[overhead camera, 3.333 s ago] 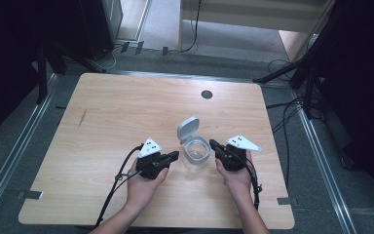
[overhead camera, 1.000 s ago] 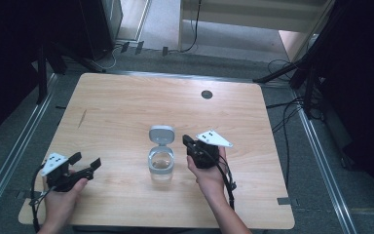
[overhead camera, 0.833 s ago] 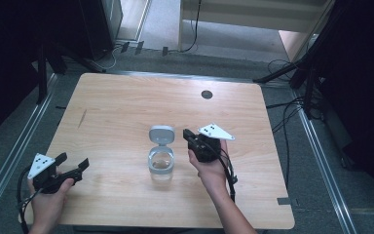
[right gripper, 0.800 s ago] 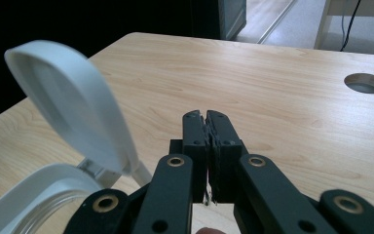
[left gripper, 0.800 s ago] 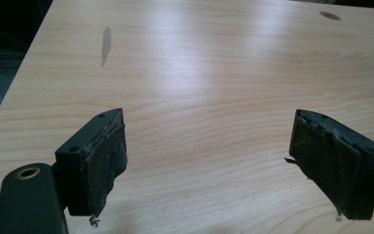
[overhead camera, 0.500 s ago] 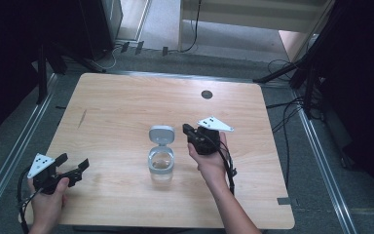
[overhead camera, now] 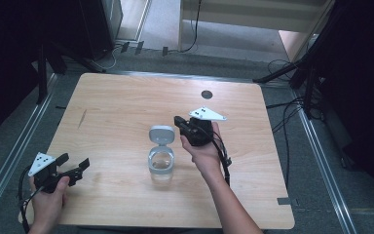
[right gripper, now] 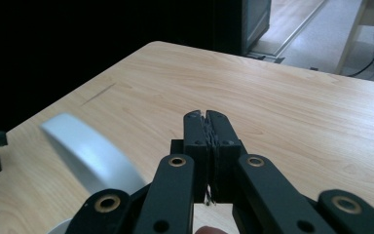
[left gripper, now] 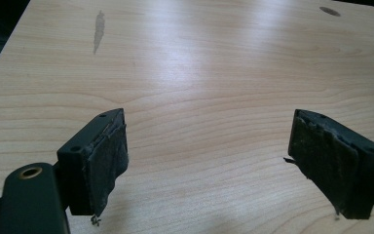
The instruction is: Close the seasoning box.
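Observation:
A clear round jar (overhead camera: 161, 165) stands at the middle of the wooden table (overhead camera: 126, 107), its grey hinged lid (overhead camera: 161, 134) flipped up behind it. My right gripper (overhead camera: 179, 121) hovers just right of the lid, jaws pressed together with nothing between them; in the right gripper view the lid (right gripper: 90, 153) shows blurred to the left of the shut gripper (right gripper: 208, 117). My left gripper (overhead camera: 73, 163) rests at the table's near left corner, far from the jar. Its jaws stand wide apart over bare wood in the left gripper view (left gripper: 209, 156).
A small dark hole (overhead camera: 206, 94) sits in the table near the far right. A faint dark streak (overhead camera: 81, 118) marks the wood at the left. Black stands and cables (overhead camera: 292, 105) surround the table on the floor.
The left gripper has drawn back from the jar to the near left corner and opened. The right gripper has shifted slightly forward beside the raised lid.

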{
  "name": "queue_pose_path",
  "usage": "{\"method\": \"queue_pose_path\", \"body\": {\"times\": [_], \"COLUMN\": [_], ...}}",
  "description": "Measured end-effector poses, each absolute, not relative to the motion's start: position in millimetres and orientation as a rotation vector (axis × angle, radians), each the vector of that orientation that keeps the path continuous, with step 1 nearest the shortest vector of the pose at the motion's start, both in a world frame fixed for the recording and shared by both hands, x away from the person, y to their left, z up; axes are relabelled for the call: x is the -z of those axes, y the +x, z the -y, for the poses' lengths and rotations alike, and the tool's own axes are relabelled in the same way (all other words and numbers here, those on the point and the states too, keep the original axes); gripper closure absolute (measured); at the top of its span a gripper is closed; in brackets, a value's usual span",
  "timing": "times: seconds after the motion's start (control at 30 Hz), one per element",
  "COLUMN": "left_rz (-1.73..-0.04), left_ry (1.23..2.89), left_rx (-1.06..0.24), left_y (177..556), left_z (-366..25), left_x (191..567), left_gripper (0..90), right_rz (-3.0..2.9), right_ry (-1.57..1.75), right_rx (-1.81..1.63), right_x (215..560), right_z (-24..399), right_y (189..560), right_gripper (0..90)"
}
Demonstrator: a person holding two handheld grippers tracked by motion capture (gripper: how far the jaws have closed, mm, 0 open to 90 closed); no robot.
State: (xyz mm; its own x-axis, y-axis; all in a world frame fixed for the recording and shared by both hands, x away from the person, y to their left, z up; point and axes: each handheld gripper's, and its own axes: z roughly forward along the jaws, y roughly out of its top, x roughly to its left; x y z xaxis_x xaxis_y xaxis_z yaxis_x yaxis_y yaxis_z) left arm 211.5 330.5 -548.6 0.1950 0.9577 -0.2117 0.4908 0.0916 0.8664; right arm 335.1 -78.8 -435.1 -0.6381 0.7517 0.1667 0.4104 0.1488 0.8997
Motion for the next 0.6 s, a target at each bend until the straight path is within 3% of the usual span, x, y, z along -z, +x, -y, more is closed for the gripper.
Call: {"method": "queue_pose_path", "body": {"times": [0.6], "left_rz": [-1.441], "left_ry": [1.517], "left_rx": [-0.633], "left_y": [211], "left_z": [-331], "left_x": [549], "left_gripper": [14.7], "right_rz": [-2.17], "right_ry": [1.011], "right_rx": [-1.511], "right_x": [440], "right_z": [83], "right_y": [286], "right_gripper": [85.4]}}
